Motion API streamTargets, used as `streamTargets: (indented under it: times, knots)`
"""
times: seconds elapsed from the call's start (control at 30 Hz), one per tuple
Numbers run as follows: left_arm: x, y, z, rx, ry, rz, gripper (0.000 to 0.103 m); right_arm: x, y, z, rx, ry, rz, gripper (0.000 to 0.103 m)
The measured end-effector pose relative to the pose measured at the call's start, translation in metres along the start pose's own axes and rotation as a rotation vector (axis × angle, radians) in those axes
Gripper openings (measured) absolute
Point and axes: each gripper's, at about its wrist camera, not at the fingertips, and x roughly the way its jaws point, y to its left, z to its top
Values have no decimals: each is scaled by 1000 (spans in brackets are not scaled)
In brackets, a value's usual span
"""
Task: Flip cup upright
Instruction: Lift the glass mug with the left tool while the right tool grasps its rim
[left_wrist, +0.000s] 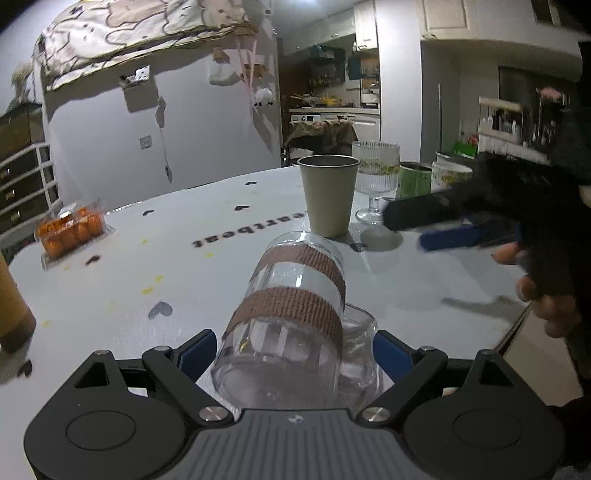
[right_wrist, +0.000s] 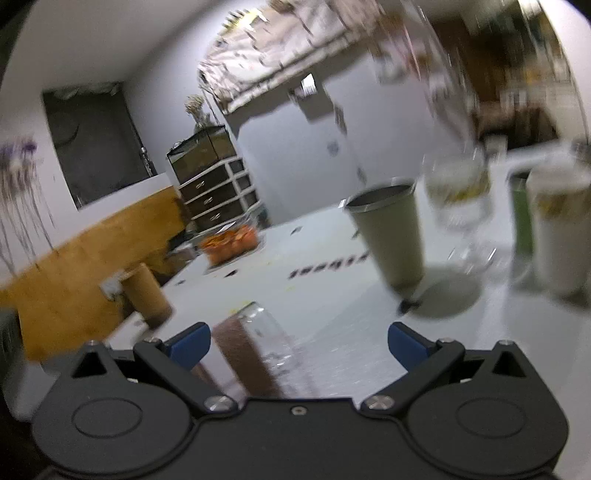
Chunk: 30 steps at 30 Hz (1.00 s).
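Meanwhile the left gripper (left_wrist: 293, 347) straddles the tilted glass cup (left_wrist: 291, 306), contact unclear; bare bench (left_wrist: 110, 295) lies at nine o'clock; the blurred right gripper (right_wrist: 299, 341) is spread.

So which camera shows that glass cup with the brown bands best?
The left wrist view: the glass cup is sharp, tilted, filling the space between the left claw's fingers. The right wrist view shows it blurred and partly cut off.

Dim indoor light with fisheye bending at the edges; the right wrist view is smeared by motion blur.
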Motion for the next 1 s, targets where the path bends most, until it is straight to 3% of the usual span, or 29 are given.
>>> streamTargets:
  times: [0.2,0.4,0.47,0.6,0.77,0.87,1.0]
  knots:
    - [-5,5,-3,-5,-10,-17,92,53,-21,10,361,202,115,103]
    - [-4,10,-4,-14,-19,-38,90,101,-23,2,565,345,139,103]
    - [-3,12,-4,-19,-17,-36,85,110,-25,-2,652,382,135,103]
    - [-1,16,-4,-24,-13,-29,72,118,-19,-1,682,389,102,103]
    - [-3,15,-9,-11,-29,-37,71,125,-20,5,696,402,76,100]
    - [-5,12,-11,0,-40,-33,71,124,-14,7,621,406,23,79]
    - [-6,10,-12,2,-54,-45,72,112,-10,11,541,372,51,78]
